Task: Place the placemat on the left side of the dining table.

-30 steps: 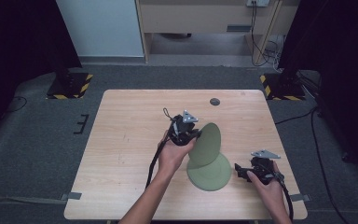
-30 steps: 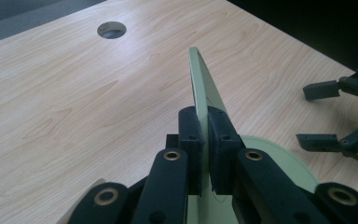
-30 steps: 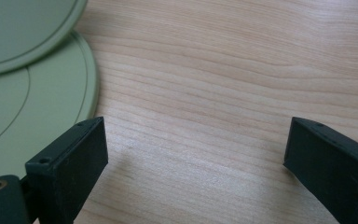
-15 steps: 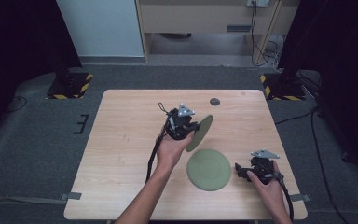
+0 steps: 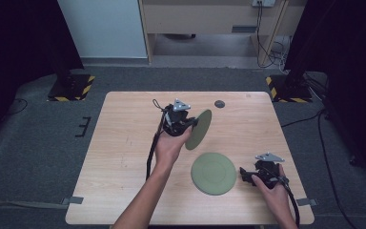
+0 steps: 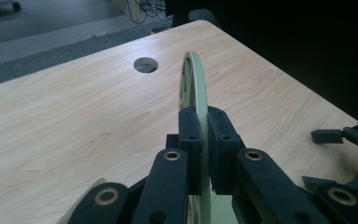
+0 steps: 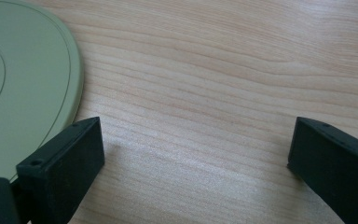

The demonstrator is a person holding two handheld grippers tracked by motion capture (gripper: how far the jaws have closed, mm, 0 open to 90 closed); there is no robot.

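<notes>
High view: your left hand-held gripper [image 5: 190, 125] pinches one green plate [image 5: 199, 129] by its rim, tilted above mid-surface; it could slip onto the flat plate [image 5: 213, 172]. Your right hand-held gripper [image 5: 248, 174] gapes wide.

A pale wooden tabletop [image 5: 124, 143] carries one green plate [image 5: 213, 172] lying flat toward its near right part, with a small round hole [image 5: 219, 103] near the far edge and tape tabs [image 5: 73, 200] at its near corners.
</notes>
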